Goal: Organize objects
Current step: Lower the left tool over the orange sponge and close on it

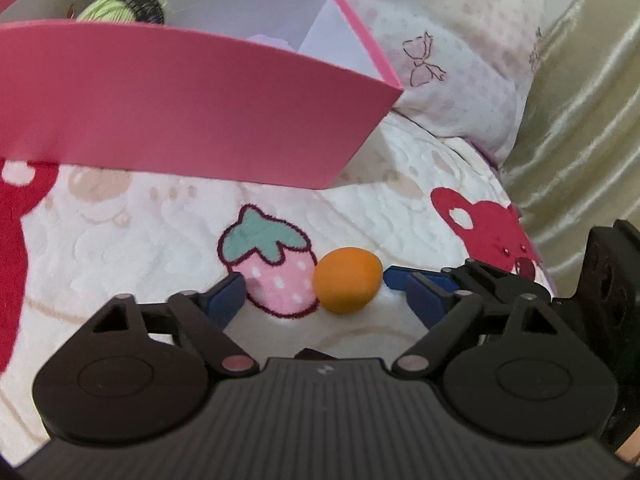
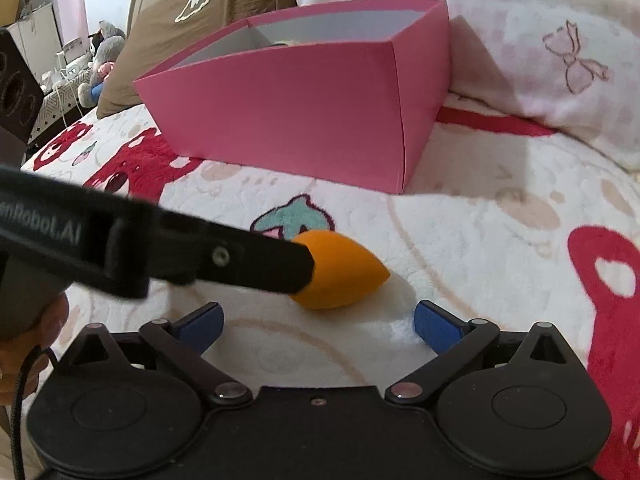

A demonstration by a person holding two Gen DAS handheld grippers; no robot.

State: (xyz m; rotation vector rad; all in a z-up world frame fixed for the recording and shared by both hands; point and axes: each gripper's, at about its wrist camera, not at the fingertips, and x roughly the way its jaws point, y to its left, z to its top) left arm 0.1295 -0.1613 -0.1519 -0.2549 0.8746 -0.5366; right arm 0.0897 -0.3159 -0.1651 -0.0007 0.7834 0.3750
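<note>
Sponge before box, on blanket

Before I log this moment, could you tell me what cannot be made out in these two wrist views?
- Pink box contents: in the right wrist view its front wall hides nearly everything; the left wrist view shows only part of a green and black thing above the rim, unidentifiable.
- Orange sponge: the left gripper's finger covers its blunt end in the right wrist view, so contact there is unclear.
- Right gripper: open, sponge lying ahead of it.
</note>
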